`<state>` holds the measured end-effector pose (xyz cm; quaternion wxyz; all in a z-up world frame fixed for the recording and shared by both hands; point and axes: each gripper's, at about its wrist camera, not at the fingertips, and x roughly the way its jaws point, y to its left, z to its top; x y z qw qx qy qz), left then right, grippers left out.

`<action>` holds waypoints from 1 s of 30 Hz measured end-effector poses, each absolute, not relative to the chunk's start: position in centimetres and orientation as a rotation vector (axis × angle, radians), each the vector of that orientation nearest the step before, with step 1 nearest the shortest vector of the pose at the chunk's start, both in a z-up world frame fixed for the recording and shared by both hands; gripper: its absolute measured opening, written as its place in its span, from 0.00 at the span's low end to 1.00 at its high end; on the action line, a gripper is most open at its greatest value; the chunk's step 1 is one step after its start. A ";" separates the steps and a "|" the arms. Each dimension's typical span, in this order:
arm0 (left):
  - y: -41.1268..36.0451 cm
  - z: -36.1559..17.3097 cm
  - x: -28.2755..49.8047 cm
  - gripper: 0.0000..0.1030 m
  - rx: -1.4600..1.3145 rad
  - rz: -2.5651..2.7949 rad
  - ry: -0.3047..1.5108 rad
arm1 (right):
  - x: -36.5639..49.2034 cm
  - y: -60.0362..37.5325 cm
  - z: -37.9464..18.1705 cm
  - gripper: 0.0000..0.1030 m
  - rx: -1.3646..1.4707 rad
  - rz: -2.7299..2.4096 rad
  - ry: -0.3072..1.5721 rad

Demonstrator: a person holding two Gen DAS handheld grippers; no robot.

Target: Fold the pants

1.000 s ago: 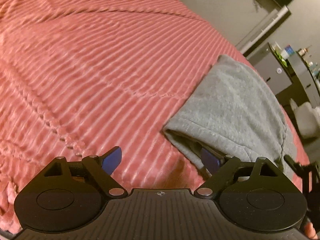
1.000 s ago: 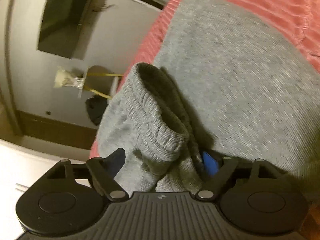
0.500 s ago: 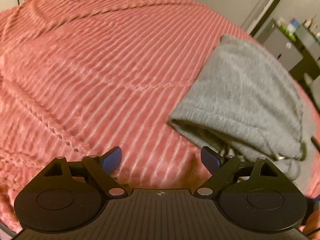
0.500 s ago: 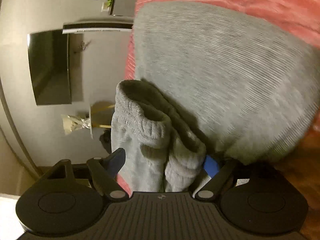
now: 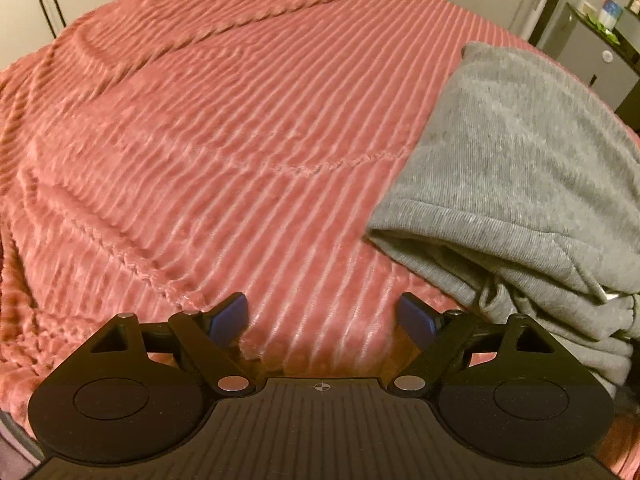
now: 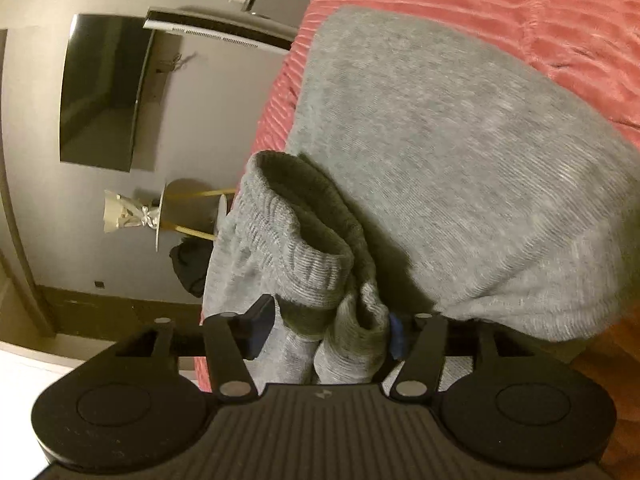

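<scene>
The grey sweatpants [image 5: 516, 168] lie folded on the pink ribbed bedspread [image 5: 224, 152], at the right of the left wrist view. My left gripper [image 5: 322, 316] is open and empty over the bedspread, just left of the pants' near edge. In the right wrist view the pants [image 6: 460, 176] fill the middle, with a ribbed cuff [image 6: 304, 248] bunched up in front. My right gripper [image 6: 328, 328] has closed in on this bunched cuff fabric, which sits between its blue pads [image 6: 260, 326].
The bedspread [image 6: 520, 12] drops off at its near edge. Beyond the bed stand a dark TV [image 6: 104, 92] on the wall, a cabinet with bottles [image 5: 600, 28], and a small round table [image 6: 176, 212].
My left gripper has drawn left, off the pants' edge. My right gripper's jaws have narrowed onto the bunched cuff, and its view has rotated.
</scene>
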<state>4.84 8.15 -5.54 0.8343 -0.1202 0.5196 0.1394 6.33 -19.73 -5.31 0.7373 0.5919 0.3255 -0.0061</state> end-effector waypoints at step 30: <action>8.3 -5.7 5.2 0.85 -0.241 0.328 1.127 | 7.5 -16.4 12.6 0.35 0.661 0.061 0.373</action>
